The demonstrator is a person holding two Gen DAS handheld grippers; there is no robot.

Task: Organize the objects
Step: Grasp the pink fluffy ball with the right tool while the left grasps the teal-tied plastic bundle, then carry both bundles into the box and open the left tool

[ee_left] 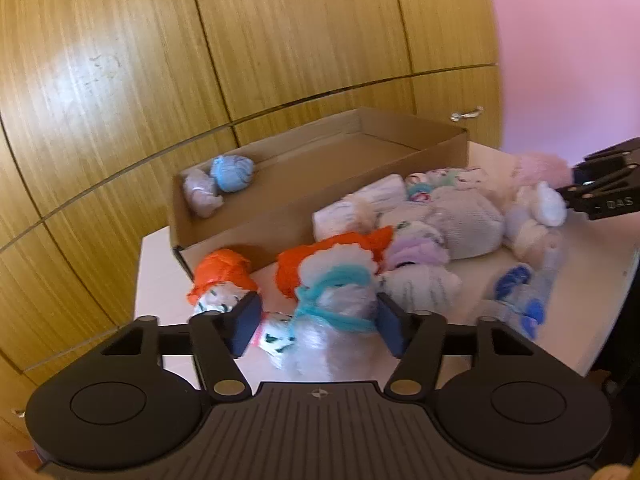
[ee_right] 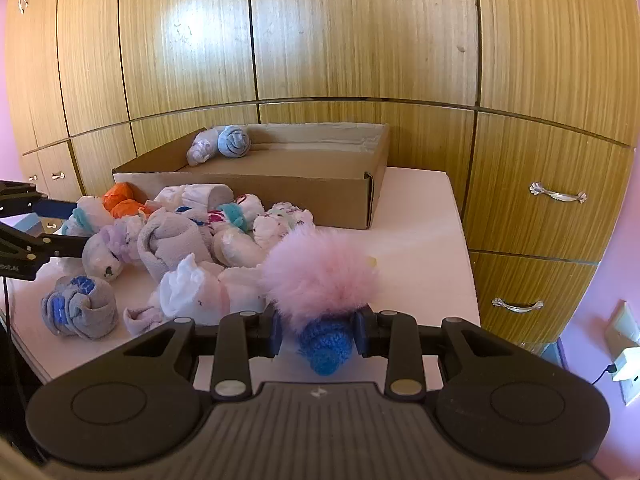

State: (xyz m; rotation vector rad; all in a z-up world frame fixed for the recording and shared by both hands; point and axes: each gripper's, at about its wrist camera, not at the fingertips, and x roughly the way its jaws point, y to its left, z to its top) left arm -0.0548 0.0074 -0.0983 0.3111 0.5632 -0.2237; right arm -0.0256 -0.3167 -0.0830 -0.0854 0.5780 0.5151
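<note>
A pile of rolled sock bundles lies on the white table in front of a shallow cardboard box. The box holds two bundles, a blue one and a pale lilac one, in its far left corner; they also show in the left wrist view. My left gripper is shut on a white fluffy bundle with teal trim at the pile's near edge. My right gripper is shut on a pink fluffy bundle with a blue knitted end, at the pile's right side.
Wooden cupboard doors and drawers stand behind and right of the table. Orange-trimmed bundles lie by the box's front wall. A grey-blue bundle lies at the table's left front. A pink wall with a socket is at far right.
</note>
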